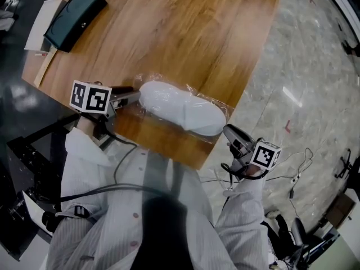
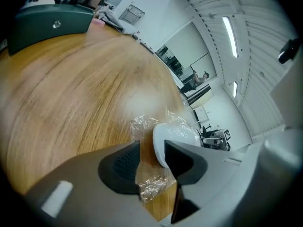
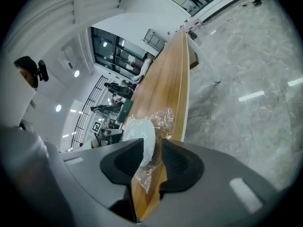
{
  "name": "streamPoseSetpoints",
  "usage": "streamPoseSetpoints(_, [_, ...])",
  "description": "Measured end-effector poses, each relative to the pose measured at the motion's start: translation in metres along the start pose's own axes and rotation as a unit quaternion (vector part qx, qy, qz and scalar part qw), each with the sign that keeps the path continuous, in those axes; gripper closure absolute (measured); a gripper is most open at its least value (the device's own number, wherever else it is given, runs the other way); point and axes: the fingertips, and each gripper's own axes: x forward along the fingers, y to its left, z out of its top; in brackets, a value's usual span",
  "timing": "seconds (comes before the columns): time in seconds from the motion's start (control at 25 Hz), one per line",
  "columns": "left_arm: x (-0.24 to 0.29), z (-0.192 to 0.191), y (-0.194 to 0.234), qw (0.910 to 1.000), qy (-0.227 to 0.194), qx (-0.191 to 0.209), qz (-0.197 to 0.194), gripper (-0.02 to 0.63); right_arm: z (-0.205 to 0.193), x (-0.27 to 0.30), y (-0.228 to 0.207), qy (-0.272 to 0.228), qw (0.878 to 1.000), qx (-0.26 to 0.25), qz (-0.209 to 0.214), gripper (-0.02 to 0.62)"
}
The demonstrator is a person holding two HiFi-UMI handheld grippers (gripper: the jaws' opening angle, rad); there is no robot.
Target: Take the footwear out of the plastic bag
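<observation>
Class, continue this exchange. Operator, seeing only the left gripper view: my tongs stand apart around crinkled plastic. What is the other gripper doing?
Observer: The right gripper has its tongs open too, with a fold of the plastic bag between them.
Operator: Is the footwear out?
Observer: No, the white footwear lies wholly inside the plastic bag on the table.
Operator: Where is that gripper?
Observer: At the table's edge, its body over the floor.

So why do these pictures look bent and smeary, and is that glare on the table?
Both gripper views are fisheye: lines bend, and dark corners ring the frame. Left gripper view: the table is motion-smeared, with a pale glare patch beside the plastic bag. Head view: sharper, mildly curved at its edges.
</observation>
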Motion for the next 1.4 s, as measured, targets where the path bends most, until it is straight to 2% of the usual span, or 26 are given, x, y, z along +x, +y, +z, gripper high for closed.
streamPoseSetpoints(0.12, [-0.005,0.005,0.007,0.9999,0.001,0.010,0.004,0.482,0.001,-0.002,-0.003,-0.007,1.000,0.012,0.011,0.462])
streamPoseSetpoints(0.2, [-0.003,0.006,0.005,0.9998,0.011,0.014,-0.013,0.516,0.000,-0.003,-0.003,-0.001,1.000,0.012,0.020,0.447])
streamPoseSetpoints(0.32, [0.007,-0.003,-0.001,0.9979,0.048,0.028,-0.035,0.518,0.000,-0.005,-0.006,0.009,1.000,0.008,0.020,0.426])
streamPoseSetpoints(0.44, [0.013,-0.003,-0.002,0.9965,0.060,0.039,-0.042,0.529,0.001,-0.004,-0.010,0.021,0.999,0.008,0.027,0.426])
streamPoseSetpoints(0.56, [0.017,-0.006,-0.008,0.9945,0.072,0.043,-0.063,0.532,-0.006,0.001,-0.007,0.039,0.997,0.028,0.053,0.427])
streamPoseSetpoints(0.68, [0.021,-0.014,-0.019,0.9905,0.094,0.047,-0.089,0.529,-0.006,-0.002,-0.004,0.042,0.994,0.048,0.087,0.454])
streamPoseSetpoints(0.84, [0.028,-0.028,-0.031,0.9840,0.115,0.031,-0.133,0.481,-0.011,-0.003,0.001,0.055,0.988,0.070,0.123,0.483])
streamPoseSetpoints(0.92, [0.029,-0.031,-0.032,0.9833,0.111,0.017,-0.143,0.494,-0.014,-0.003,0.002,0.059,0.988,0.065,0.127,0.525])
streamPoseSetpoints(1.04, [0.026,-0.029,-0.034,0.9838,0.093,-0.007,-0.153,0.539,-0.013,-0.008,0.008,0.051,0.985,0.071,0.148,0.534])
streamPoseSetpoints(1.16, [0.012,-0.017,-0.050,0.9814,0.057,-0.015,-0.183,0.557,-0.006,-0.019,0.024,0.030,0.980,0.070,0.185,0.538])
streamPoseSetpoints(1.28, [-0.015,0.001,-0.073,0.9772,0.017,0.000,-0.212,0.565,0.006,-0.034,0.050,0.006,0.975,0.047,0.217,0.543])
streamPoseSetpoints(1.4, [-0.048,0.022,-0.101,0.9728,-0.028,0.033,-0.228,0.571,0.021,-0.050,0.083,-0.011,0.970,0.004,0.244,0.543])
